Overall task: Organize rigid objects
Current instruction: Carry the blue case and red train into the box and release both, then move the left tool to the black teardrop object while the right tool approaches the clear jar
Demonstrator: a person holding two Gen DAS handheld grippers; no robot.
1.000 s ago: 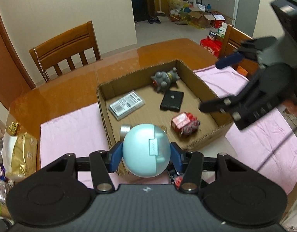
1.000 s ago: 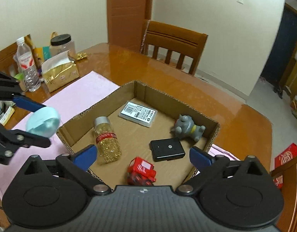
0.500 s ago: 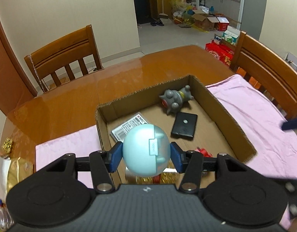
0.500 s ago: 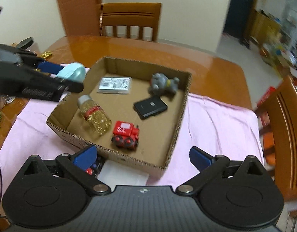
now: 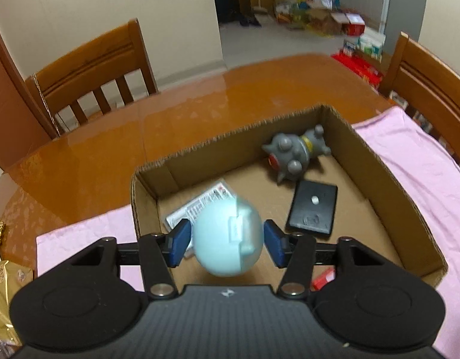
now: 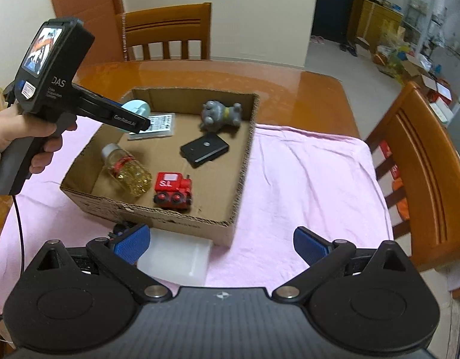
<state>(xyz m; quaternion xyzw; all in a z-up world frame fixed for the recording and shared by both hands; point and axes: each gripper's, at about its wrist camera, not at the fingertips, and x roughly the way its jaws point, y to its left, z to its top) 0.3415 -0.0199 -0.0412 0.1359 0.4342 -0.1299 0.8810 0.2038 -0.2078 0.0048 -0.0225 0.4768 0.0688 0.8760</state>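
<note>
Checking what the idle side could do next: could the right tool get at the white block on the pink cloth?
Probably yes: the right tool is open and empty, and the white block lies uncovered just ahead, outside the cardboard box.

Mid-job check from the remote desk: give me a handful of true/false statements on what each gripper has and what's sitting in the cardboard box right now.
1. The left gripper has the pale blue round case between its fingers. True.
2. The right gripper is clamped on the red toy train. False: its jaws are wide apart and empty; the train sits in the cardboard box.
3. The bottle of golden beads stands upright. False: it lies on its side in the box.
4. The black flat device lies in the box, near the grey toy figure. True.
5. The box rests on a pink cloth. True.
</note>
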